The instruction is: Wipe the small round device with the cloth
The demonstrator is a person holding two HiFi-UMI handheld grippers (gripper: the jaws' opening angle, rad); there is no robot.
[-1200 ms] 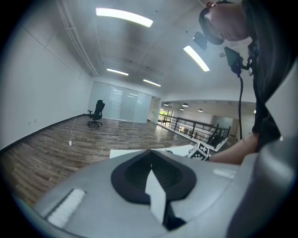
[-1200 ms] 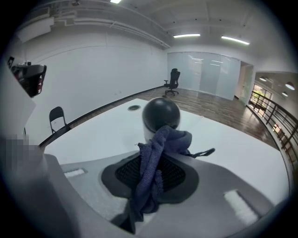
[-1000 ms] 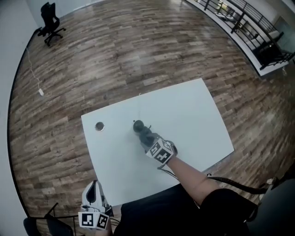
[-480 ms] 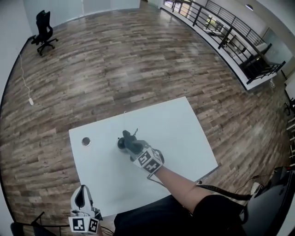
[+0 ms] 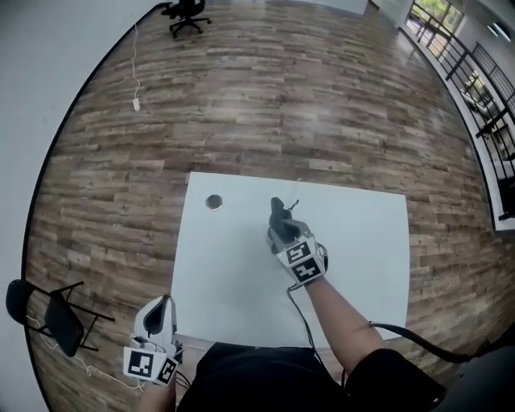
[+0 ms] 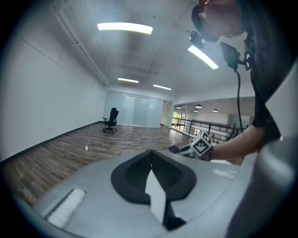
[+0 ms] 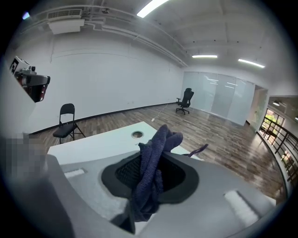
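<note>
The small round device point(image 5: 213, 202) lies near the far left corner of the white table point(image 5: 362, 241); it also shows in the right gripper view, the device point(image 7: 137, 135) beyond the jaws. My right gripper point(image 5: 282, 229) hovers over the table's middle, to the right of the device, shut on a dark blue cloth point(image 5: 278, 214). In its own view the cloth point(image 7: 153, 162) hangs bunched between the jaws of the right gripper point(image 7: 156, 155). My left gripper point(image 5: 159, 312) is off the table's near left corner, jaws together and nothing held; so too in the left gripper point(image 6: 150, 160) view.
Wooden floor surrounds the table. A black folding chair point(image 5: 52, 318) stands at the left, an office chair point(image 5: 187, 10) far back, a railing point(image 5: 483, 88) at the right. A cable point(image 5: 402, 330) trails from my right arm.
The right gripper has risen from the table with the cloth, which now hangs free. The left gripper has come up a little. The head view has swung round.
</note>
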